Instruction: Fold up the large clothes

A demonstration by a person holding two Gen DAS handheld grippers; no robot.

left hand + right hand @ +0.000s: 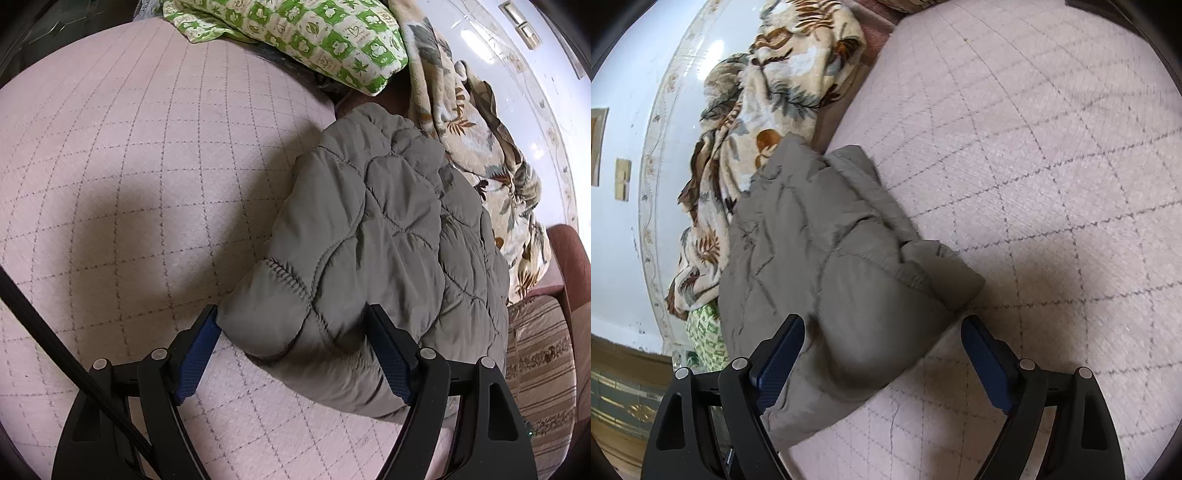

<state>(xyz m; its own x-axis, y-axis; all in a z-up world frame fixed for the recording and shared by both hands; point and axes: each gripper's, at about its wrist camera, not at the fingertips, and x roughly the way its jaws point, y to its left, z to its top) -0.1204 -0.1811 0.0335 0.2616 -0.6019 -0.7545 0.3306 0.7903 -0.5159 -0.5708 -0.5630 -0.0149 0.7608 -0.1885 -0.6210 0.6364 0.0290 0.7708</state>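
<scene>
Two grippers, left gripper (291, 343) and right gripper (882, 354), jaws spread wide, pinching nothing, straddling near ends of folded quilted jacket (388, 229) on pink checked bedcover (147, 147); probably just set down.

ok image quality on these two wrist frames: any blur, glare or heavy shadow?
Left wrist view: sharp, the quilted jacket stitching is crisp; a soft dark shadow lies on the pink checked cover left of it; strong fisheye bending and some glare on the wall. Right wrist view: jacket smeared by motion blur, cover grid softer; shadow falls right of the jacket.
</scene>
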